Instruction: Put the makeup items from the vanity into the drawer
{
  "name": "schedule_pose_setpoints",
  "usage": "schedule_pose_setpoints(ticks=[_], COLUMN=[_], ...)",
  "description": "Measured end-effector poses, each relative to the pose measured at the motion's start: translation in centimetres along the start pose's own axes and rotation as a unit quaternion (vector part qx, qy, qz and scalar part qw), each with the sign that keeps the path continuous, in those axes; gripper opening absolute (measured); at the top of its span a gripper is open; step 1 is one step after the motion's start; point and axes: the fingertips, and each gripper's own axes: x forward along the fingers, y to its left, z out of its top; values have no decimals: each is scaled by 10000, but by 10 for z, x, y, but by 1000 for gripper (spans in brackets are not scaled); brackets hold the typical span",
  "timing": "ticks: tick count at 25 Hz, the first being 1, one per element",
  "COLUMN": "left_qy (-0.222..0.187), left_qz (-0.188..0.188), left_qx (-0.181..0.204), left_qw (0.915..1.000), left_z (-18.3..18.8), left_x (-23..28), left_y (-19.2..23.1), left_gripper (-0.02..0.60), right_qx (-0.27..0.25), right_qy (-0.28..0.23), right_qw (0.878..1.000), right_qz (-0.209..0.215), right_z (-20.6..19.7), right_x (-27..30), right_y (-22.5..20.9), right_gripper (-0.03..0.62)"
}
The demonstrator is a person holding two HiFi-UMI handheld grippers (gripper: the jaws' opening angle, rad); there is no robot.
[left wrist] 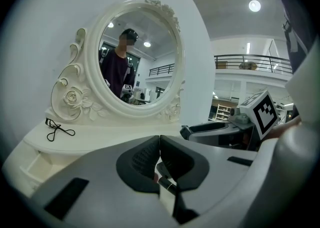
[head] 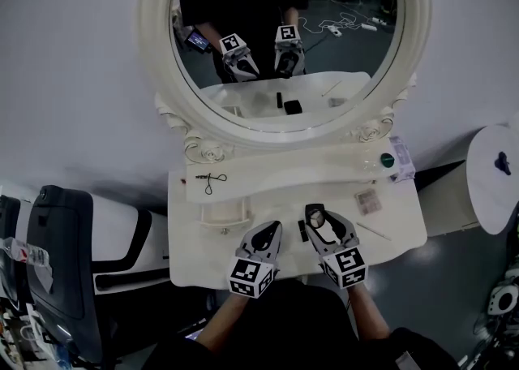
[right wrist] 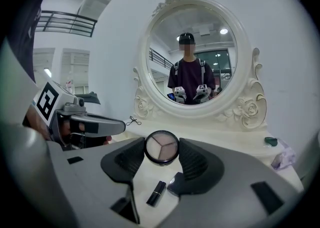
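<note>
At bottom centre, pinches the compact (right wrist: 161, 148) by its rim in the right gripper (head: 318, 217), left gripper (left wrist: 159, 157) shut, probably empty; could drop it if tilted.

The counter (head: 280, 208) is bare across its middle, between the open drawer (head: 224, 212) at left and a small packet (head: 367, 201) at right. The mirror (head: 280, 36) and a raised shelf (head: 284, 167) close off the rear. 1 lipstick (head: 302, 230) lies in the narrow gap between the left gripper (head: 271, 228) and the right gripper (head: 316, 212).
</note>
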Motion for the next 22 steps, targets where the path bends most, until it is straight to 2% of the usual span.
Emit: schedule_pose_setpoints(ticks=[12,22], left_qy=[-76,-129], left_qz=[353,940], left_qx=[-86,-242], left_qw=[9993,9952], left_z=[1,-3], left_x=[-17,-46], left_y=[30,62], left_gripper=[15,15], right_qx=[-226,-502], right_qy=[-12,-55], right_qw=[9992,9948], right_qz=[317,887], right_z=[9,24], right_x=[23,49], right_y=[24,62], right_gripper=[233,233])
